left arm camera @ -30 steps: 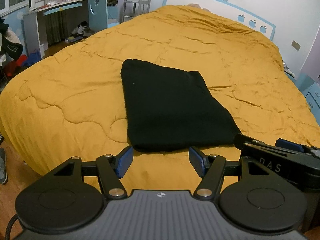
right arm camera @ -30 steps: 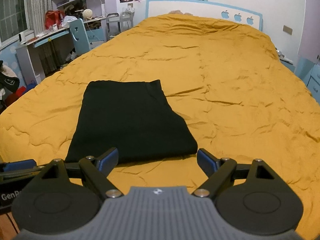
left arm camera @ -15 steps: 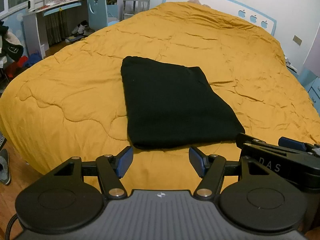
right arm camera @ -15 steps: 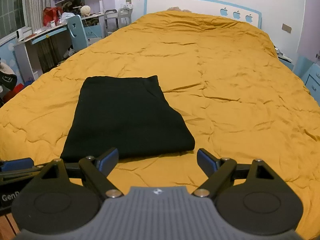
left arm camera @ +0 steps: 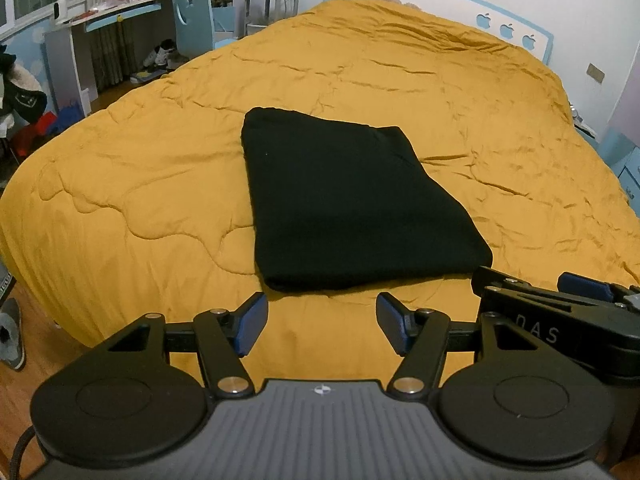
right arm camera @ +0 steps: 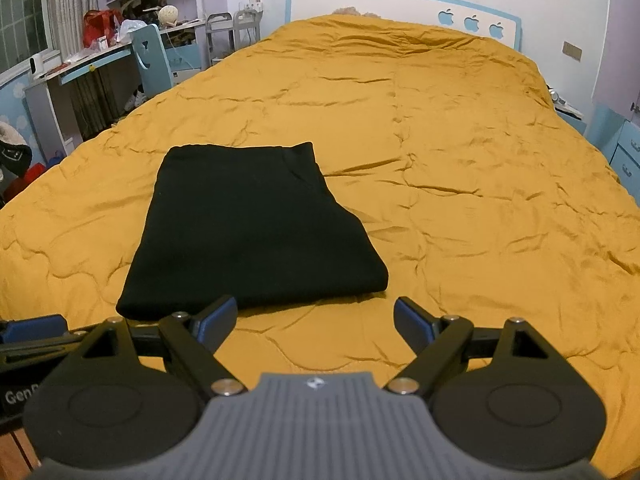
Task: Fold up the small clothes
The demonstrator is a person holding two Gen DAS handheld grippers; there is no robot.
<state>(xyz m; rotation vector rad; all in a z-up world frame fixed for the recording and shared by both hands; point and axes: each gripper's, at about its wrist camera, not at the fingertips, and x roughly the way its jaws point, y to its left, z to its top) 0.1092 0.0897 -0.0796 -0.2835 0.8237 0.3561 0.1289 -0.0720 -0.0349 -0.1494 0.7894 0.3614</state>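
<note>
A black garment (left arm camera: 344,200) lies folded into a neat rectangle on the orange quilt (left arm camera: 140,184) near the bed's foot; it also shows in the right wrist view (right arm camera: 252,228). My left gripper (left arm camera: 322,326) is open and empty, just short of the garment's near edge. My right gripper (right arm camera: 316,326) is open and empty, off the garment's near right corner. The right gripper's body (left arm camera: 560,312) shows at the right of the left wrist view, and the left gripper's body (right arm camera: 32,336) at the left of the right wrist view.
A desk (right arm camera: 80,68) and a blue chair (right arm camera: 152,56) stand left of the bed. A white and blue headboard (right arm camera: 400,4) is at the far end. A blue nightstand (right arm camera: 628,152) is on the right. Wooden floor (left arm camera: 24,380) lies below the bed's foot.
Both grippers have drawn back and risen slightly from the garment, staying open. The garment has not moved.
</note>
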